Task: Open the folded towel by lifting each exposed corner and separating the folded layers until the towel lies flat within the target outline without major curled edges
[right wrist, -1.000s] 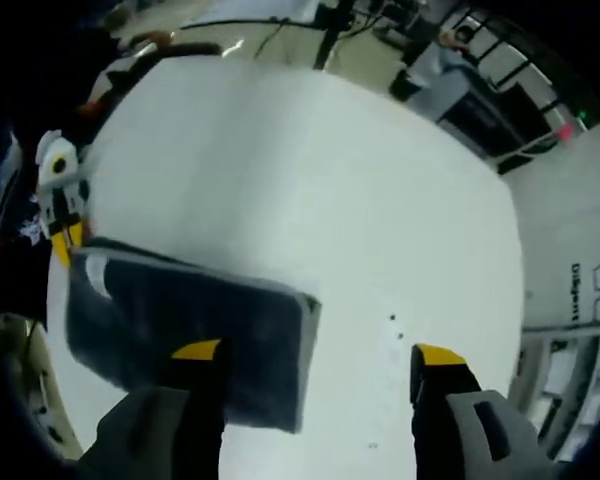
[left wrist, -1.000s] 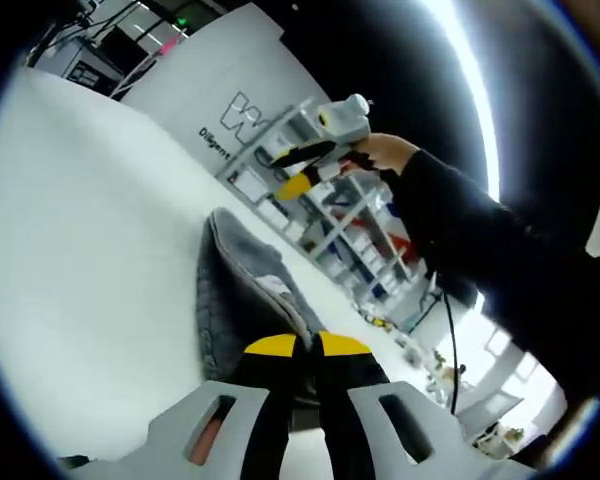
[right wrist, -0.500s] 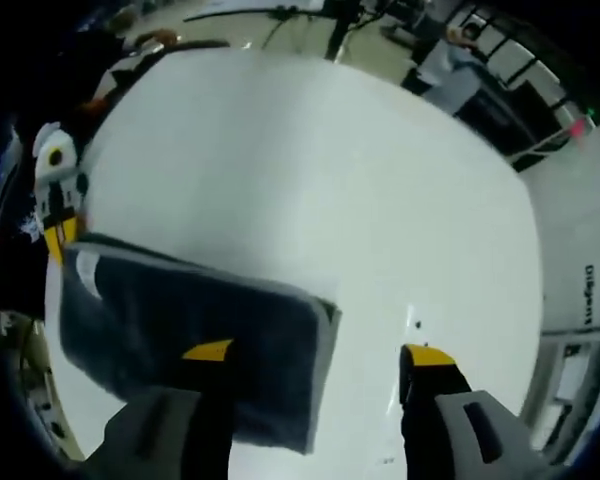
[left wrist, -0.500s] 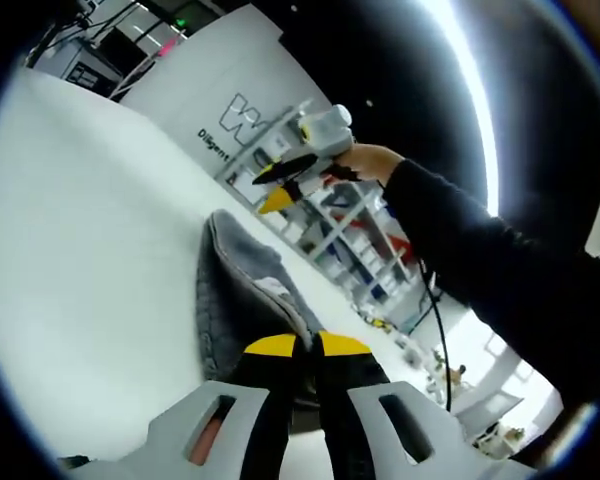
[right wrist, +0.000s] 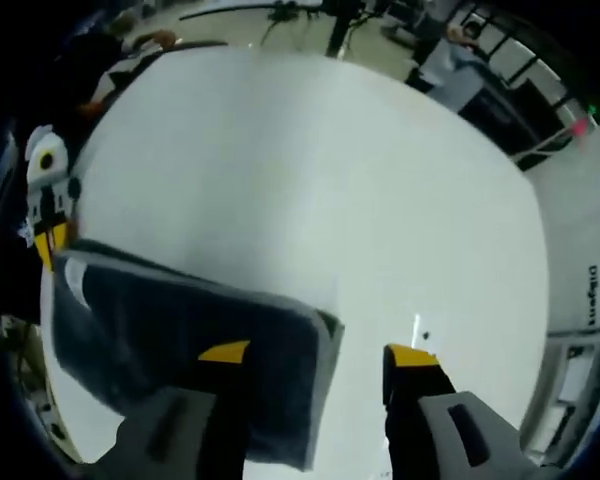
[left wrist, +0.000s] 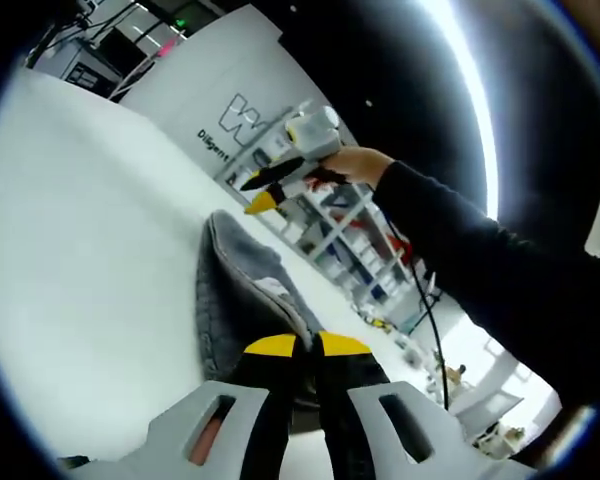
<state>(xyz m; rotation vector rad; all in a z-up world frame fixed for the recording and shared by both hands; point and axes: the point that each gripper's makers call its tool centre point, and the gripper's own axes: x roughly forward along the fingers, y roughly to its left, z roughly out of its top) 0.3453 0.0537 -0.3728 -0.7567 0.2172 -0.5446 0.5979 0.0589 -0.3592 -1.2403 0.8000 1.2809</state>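
Closer over the towel (right wrist: 180,330) now, right tool (right wrist: 315,356) spread wide.

A wide white table (left wrist: 80,230) stretches out. Behind it stands a white panel (left wrist: 215,80) with dark lettering, and beside that, shelving (left wrist: 330,225) crowded with items. A bright light strip (left wrist: 470,90) cuts across the dark ceiling. Pale floor (right wrist: 230,8) lies beyond the table's far edge.

The folded towel (right wrist: 180,340) lies on the table (right wrist: 310,180) near one edge. The left hand-held gripper (left wrist: 298,350) sits at one end of the towel, jaws closed on its edge. The right hand-held gripper (right wrist: 315,357) hangs above the opposite end, jaws apart, one jaw over the towel, the other over bare table.
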